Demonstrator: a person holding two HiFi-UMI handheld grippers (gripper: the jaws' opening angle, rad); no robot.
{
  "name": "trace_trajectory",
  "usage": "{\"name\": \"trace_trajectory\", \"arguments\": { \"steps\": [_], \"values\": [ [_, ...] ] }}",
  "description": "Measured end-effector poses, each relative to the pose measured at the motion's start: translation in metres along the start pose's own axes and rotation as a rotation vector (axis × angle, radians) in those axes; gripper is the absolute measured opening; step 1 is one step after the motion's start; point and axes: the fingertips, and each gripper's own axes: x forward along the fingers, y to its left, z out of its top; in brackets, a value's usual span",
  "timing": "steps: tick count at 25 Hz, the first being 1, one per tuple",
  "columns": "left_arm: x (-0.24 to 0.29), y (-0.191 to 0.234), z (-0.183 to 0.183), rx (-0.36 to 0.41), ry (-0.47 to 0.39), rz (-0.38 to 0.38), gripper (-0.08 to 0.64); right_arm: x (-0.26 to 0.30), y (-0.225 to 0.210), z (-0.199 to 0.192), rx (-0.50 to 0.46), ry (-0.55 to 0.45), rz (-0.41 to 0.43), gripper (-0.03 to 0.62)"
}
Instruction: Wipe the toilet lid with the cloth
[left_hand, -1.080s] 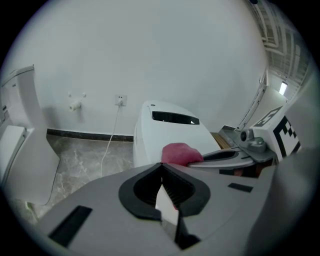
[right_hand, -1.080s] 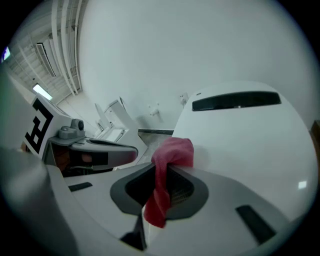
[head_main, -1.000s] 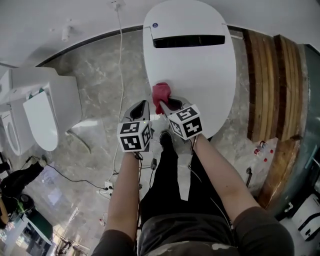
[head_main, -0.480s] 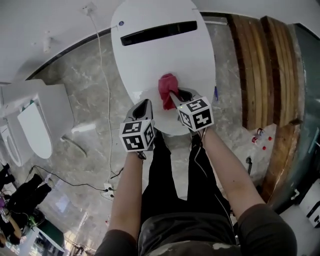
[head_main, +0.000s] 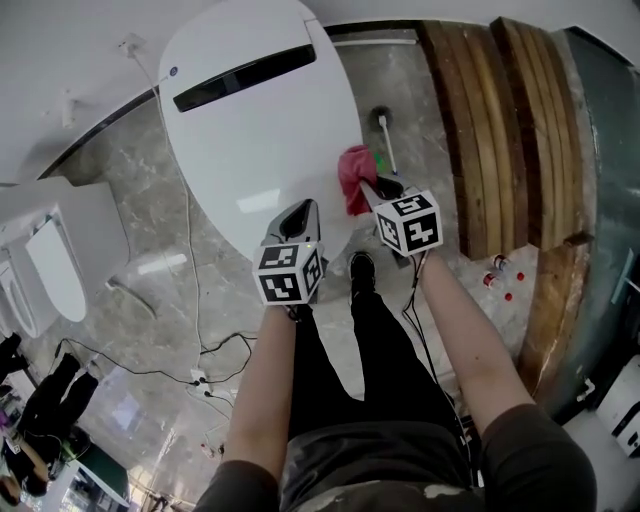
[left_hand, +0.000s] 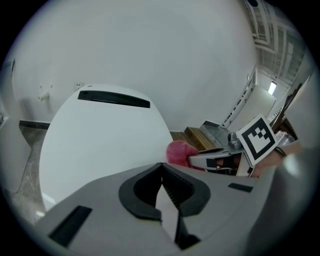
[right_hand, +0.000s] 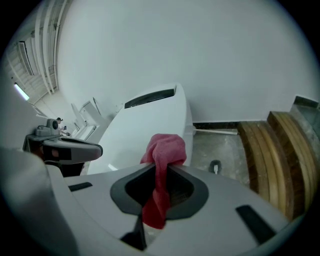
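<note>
At lid (head_main: 250, 130) edge, cloth (head_main: 355, 175), formerly central

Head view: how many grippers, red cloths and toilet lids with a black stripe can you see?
Grippers: 2 (left gripper, right gripper)
Red cloth: 1
Toilet lid with a black stripe: 1
Total: 4

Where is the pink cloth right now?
In the head view, right of centre: the cloth is pinched in the right gripper, at the right edge of the white toilet lid.
</note>
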Motion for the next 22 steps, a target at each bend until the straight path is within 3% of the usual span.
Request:
{"name": "trace_trajectory", "arguments": {
  "steps": [5, 10, 22],
  "values": [
    [0.001, -0.017, -0.014, -0.012, 0.013, 0.011, 0.008, -0.015, 0.002, -0.004, -0.019, -0.015, 0.038, 0.043],
    [-0.016, -0.006, -0.021, -0.015, 0.012, 0.018, 0.008, -0.012, 0.049, -0.007, -0.045, -0.016, 0.092, 0.043],
    [-0.117, 0.133, -0.044, -0.024, 0.021, 0.087, 0.008, 0.047, 0.252, -0.022, -0.072, -0.007, 0.223, 0.043]
  ]
}}
